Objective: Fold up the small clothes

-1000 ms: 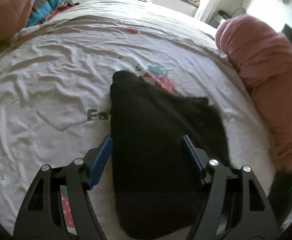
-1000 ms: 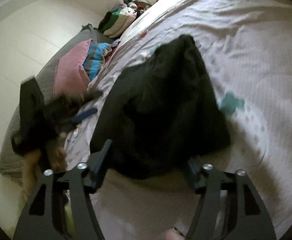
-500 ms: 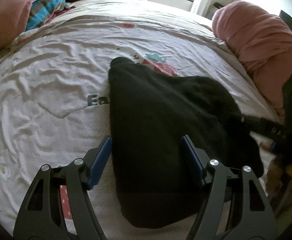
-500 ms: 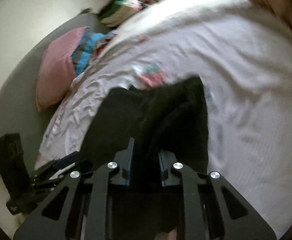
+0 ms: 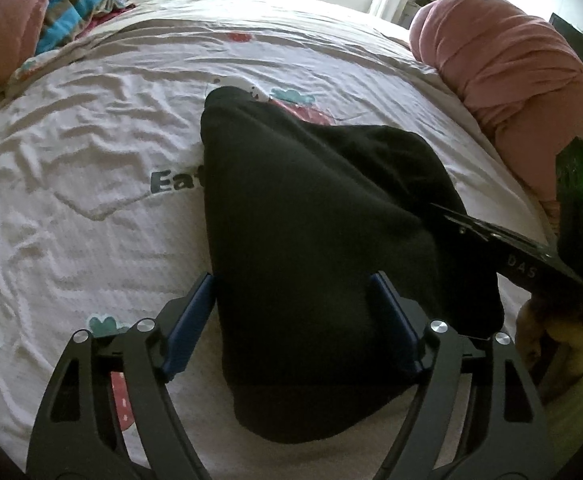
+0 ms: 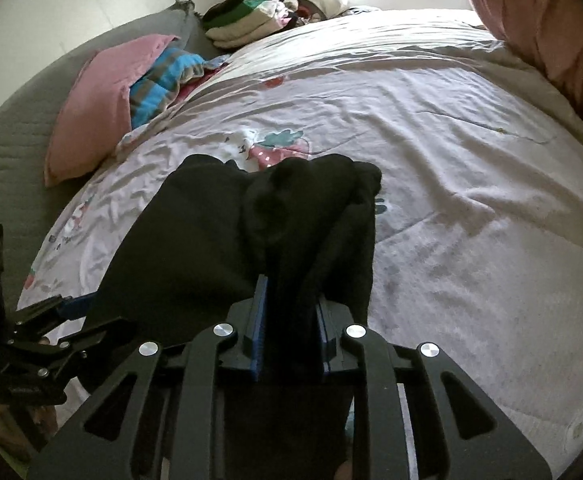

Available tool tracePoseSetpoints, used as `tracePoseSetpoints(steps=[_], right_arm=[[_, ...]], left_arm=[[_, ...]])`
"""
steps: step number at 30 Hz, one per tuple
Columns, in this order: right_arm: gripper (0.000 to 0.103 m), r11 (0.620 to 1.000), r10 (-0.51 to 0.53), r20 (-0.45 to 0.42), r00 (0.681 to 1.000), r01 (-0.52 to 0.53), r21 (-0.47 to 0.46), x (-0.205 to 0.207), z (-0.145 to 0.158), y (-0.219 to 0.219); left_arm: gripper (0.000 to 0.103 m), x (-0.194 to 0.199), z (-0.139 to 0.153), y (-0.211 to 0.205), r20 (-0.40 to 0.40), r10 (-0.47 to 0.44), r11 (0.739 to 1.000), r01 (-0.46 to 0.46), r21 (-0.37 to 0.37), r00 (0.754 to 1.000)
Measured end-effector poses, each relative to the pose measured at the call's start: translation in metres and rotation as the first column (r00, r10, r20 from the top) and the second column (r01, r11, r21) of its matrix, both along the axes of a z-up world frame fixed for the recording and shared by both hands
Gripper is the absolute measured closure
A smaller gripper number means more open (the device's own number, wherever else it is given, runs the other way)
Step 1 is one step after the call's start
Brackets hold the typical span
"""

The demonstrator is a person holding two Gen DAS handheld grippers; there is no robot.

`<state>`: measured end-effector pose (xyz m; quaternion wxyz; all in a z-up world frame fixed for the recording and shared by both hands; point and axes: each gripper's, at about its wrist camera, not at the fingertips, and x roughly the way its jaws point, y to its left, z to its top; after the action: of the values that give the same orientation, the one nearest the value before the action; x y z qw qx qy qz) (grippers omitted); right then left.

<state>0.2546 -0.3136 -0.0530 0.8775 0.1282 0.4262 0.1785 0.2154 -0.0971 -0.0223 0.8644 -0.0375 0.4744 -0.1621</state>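
Observation:
A black garment [image 5: 311, 200] lies on the white printed bed sheet [image 5: 91, 160], its narrow end pointing away. My left gripper [image 5: 291, 280] straddles its near part. The jaws are opening, with cloth between the blue pads and no pad pressing on it. My right gripper [image 6: 289, 292] pinches a bunched fold of the same garment [image 6: 211, 240] between its pads, though its jaws are starting to open. That fold stands up off the sheet. In the left wrist view the right gripper [image 5: 471, 232] reaches in from the right onto the garment's edge.
A rolled pink blanket [image 5: 511, 80] runs along the right side of the bed. At the far left lie a pink pillow [image 6: 91, 112], a blue striped blanket [image 6: 163, 80] and a stack of folded clothes [image 6: 243, 20]. The left gripper [image 6: 63, 312] shows at the lower left.
My right gripper went from open over the garment to shut on a fold of it, then drew the fold up and in. My left gripper's jaws have widened a little.

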Motion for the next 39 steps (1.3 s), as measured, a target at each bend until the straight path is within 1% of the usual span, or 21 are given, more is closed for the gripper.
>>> tracePoseSetpoints(steps=[6, 9, 15, 18, 22, 25, 27, 30, 31, 33, 34, 35, 36, 37, 39], right_arm=[[0.073, 0.995, -0.027, 0.021, 0.999, 0.029, -0.094, -0.007, 0.008, 0.009], [0.066, 0.992, -0.044, 0.026, 0.999, 0.047, -0.117, -0.010, 0.010, 0.010], [0.054, 0.989, -0.078, 0.025, 0.997, 0.081, -0.126, -0.018, 0.009, 0.004], [0.052, 0.988, -0.085, 0.030, 0.996, 0.088, -0.129, -0.021, 0.011, 0.003], [0.052, 0.989, -0.085, 0.055, 0.995, 0.091, -0.113, -0.023, 0.019, 0.001], [0.052, 0.990, -0.100, 0.070, 0.993, 0.106, -0.089, -0.012, 0.028, -0.004], [0.052, 0.991, -0.109, 0.055, 0.992, 0.113, -0.072, 0.001, 0.030, -0.006], [0.052, 0.995, -0.094, 0.011, 0.995, 0.095, -0.044, 0.027, 0.026, -0.003], [0.052, 0.995, -0.093, -0.019, 0.995, 0.093, -0.038, 0.039, 0.021, 0.000], [0.052, 0.994, -0.099, -0.052, 0.994, 0.097, -0.047, 0.051, 0.014, 0.003], [0.068, 0.993, -0.105, -0.066, 0.992, 0.102, -0.056, 0.057, 0.010, 0.004], [0.082, 0.996, -0.090, -0.069, 0.994, 0.087, -0.035, 0.061, 0.008, 0.005], [0.089, 0.997, -0.080, -0.059, 0.995, 0.079, -0.021, 0.061, 0.010, 0.006], [0.091, 0.998, -0.069, -0.039, 0.997, 0.069, -0.013, 0.062, 0.014, 0.006], [0.092, 0.998, -0.057, 0.015, 0.998, 0.058, -0.032, 0.061, 0.024, 0.007]], left_arm=[[0.032, -0.001, 0.000, 0.004, -0.004, 0.003, 1.000, -0.003, -0.009, 1.000], [0.032, -0.001, 0.000, 0.005, -0.005, 0.005, 1.000, -0.005, -0.013, 1.000], [0.032, -0.002, 0.001, 0.006, -0.002, 0.004, 1.000, -0.004, -0.013, 1.000], [0.031, -0.004, 0.002, 0.008, 0.000, 0.008, 1.000, -0.008, -0.013, 1.000], [0.031, -0.006, 0.003, 0.009, 0.002, 0.014, 1.000, -0.014, -0.014, 1.000], [0.031, -0.008, 0.000, 0.011, -0.003, 0.019, 1.000, -0.019, -0.021, 1.000], [0.031, -0.009, -0.001, 0.011, -0.005, 0.022, 0.999, -0.022, -0.024, 1.000], [0.031, -0.010, -0.002, 0.012, -0.005, 0.025, 0.999, -0.025, -0.027, 1.000], [0.031, -0.011, -0.001, 0.012, -0.004, 0.025, 0.999, -0.025, -0.028, 1.000], [0.031, -0.010, -0.001, 0.012, -0.002, 0.024, 0.999, -0.024, -0.026, 1.000], [0.031, -0.011, -0.001, 0.012, 0.001, 0.023, 0.999, -0.023, -0.025, 1.000], [0.031, -0.011, -0.001, 0.011, 0.003, 0.023, 0.999, -0.022, -0.024, 1.000], [0.031, -0.011, 0.000, 0.011, 0.008, 0.021, 1.000, -0.021, -0.021, 1.000], [0.031, -0.011, 0.001, 0.011, 0.014, 0.020, 1.000, -0.020, -0.020, 1.000], [0.031, -0.010, 0.001, 0.010, 0.015, 0.018, 1.000, -0.018, -0.021, 1.000]])
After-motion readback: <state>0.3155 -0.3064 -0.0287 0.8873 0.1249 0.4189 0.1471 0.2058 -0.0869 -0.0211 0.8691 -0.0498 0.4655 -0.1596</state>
